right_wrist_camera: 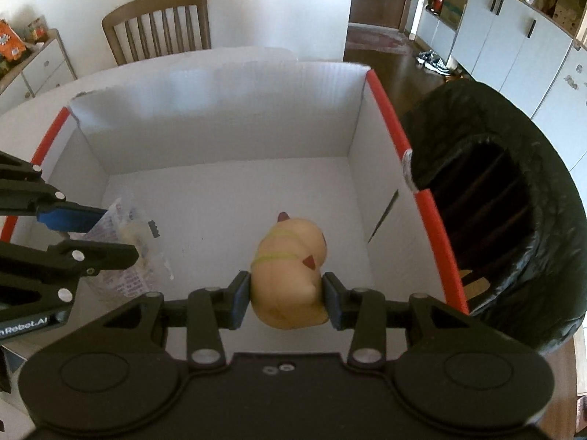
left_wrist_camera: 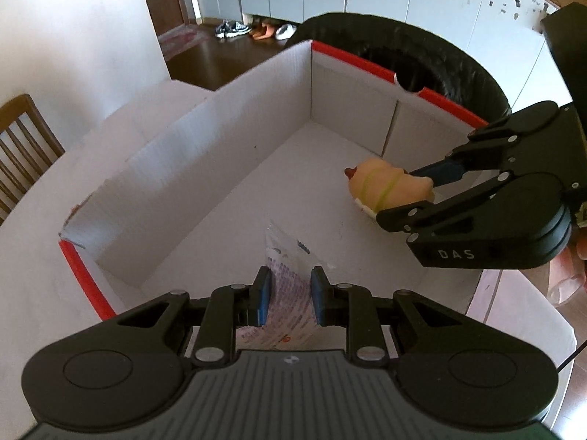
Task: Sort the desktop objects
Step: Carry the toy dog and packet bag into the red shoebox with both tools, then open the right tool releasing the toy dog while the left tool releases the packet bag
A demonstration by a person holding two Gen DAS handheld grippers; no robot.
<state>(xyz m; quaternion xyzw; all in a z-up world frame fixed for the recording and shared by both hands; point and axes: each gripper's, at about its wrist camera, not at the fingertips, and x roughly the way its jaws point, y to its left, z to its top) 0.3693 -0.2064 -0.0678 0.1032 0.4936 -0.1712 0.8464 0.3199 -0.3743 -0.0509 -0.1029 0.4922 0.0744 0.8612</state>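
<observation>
A white cardboard box [left_wrist_camera: 220, 139] [right_wrist_camera: 220, 110] with red-taped rims stands open below both grippers. My left gripper [left_wrist_camera: 290, 280] is shut on a thin clear plastic packet [left_wrist_camera: 290, 256] printed with small purple text, held inside the box; the same packet [right_wrist_camera: 128, 227] shows at the left of the right wrist view, in the left gripper [right_wrist_camera: 110, 233]. My right gripper [right_wrist_camera: 286, 286] is shut on a soft tan hot-dog toy [right_wrist_camera: 290, 267] with yellow-green stripes, also over the box floor. The left wrist view shows that toy [left_wrist_camera: 389, 187] in the right gripper [left_wrist_camera: 403, 196].
A bin lined with a black bag [right_wrist_camera: 513, 220] [left_wrist_camera: 422, 69] stands against the box's right side. A wooden chair [right_wrist_camera: 157, 25] sits beyond the white table [left_wrist_camera: 55, 201]. White cabinets [right_wrist_camera: 513, 36] and shoes [left_wrist_camera: 234, 29] lie further off.
</observation>
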